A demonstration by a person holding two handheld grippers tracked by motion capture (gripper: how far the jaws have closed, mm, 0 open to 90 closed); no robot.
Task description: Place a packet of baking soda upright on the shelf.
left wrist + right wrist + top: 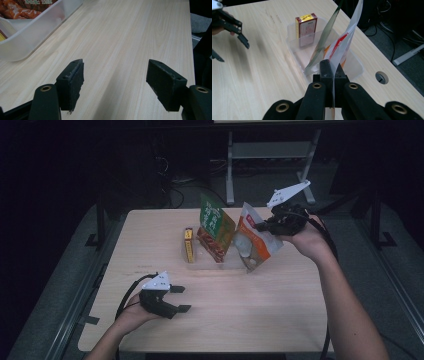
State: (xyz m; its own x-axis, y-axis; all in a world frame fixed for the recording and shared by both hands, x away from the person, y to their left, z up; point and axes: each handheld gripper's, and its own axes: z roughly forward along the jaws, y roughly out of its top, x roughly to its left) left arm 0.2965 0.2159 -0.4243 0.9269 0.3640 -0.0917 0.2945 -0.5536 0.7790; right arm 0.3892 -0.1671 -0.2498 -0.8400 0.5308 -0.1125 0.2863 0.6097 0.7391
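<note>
A clear plastic tray (226,266) stands mid-table. In it a red and yellow box (189,245) stands upright at the left, and a green snack pouch (216,225) leans beside it. My right gripper (260,226) is shut on the top edge of a white and orange pouch (252,245), holding it tilted over the tray's right end. The right gripper view shows the right gripper (333,67) pinching this white pouch (347,40), with the green pouch (327,35) and box (306,30) beyond. My left gripper (181,299) rests open near the front left, its jaws (116,66) holding nothing.
The tray's corner (37,30) lies to the upper left of the left gripper. A round cable hole (382,77) sits in the tabletop near the tray. Behind the table stand a white desk frame (270,150) and floor cables (175,185).
</note>
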